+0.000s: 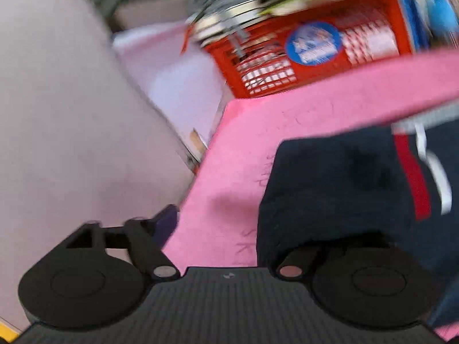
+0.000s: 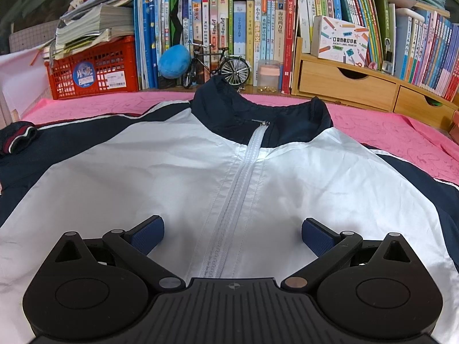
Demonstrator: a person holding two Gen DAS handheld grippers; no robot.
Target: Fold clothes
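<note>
R gripper (image 2: pixel 232 239) jaws apart over jacket (image 2: pixel 200 172) zip; L gripper (image 1: pixel 226 229) apart, sleeve (image 1: pixel 344 189) draping right finger.

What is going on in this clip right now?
A person with a handheld gripper in each hand is about to fold a navy and white zip-up jacket spread front-up on a pink cloth-covered table. The right gripper hovers over the jacket's white zipper with its jaws open and nothing between them. The left gripper is at the jacket's navy sleeve with a red and white stripe, jaws wide; that view is blurred, and no grip shows. No fold is made yet.
</note>
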